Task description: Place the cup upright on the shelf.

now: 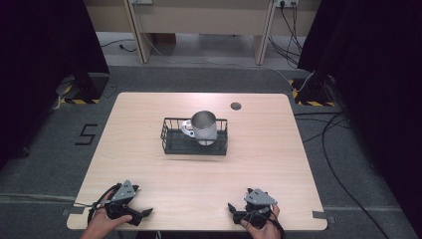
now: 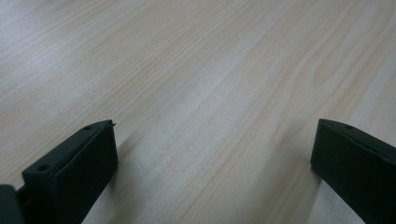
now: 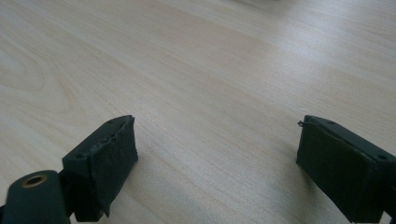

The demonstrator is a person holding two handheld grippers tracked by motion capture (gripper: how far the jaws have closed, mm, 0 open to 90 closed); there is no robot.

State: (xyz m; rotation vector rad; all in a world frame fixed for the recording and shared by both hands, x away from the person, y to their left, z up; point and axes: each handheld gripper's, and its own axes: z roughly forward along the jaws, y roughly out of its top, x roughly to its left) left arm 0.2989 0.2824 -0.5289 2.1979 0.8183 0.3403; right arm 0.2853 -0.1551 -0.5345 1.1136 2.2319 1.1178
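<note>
- Already, the steel mug [image 1: 204, 127] stands inside the wire basket [image 1: 171, 142], at twelve o'clock on the surface [image 1: 199, 184].
- Left hand-held gripper [image 1: 145, 213] and right hand-held gripper [image 1: 233, 211]: jaws apart, empty, near six o'clock; little seems left.

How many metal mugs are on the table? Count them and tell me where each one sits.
1. The metal mug stands upright inside the black wire basket at the middle of the table, towards the basket's right end. Nothing else in the basket looks like a mug.
</note>
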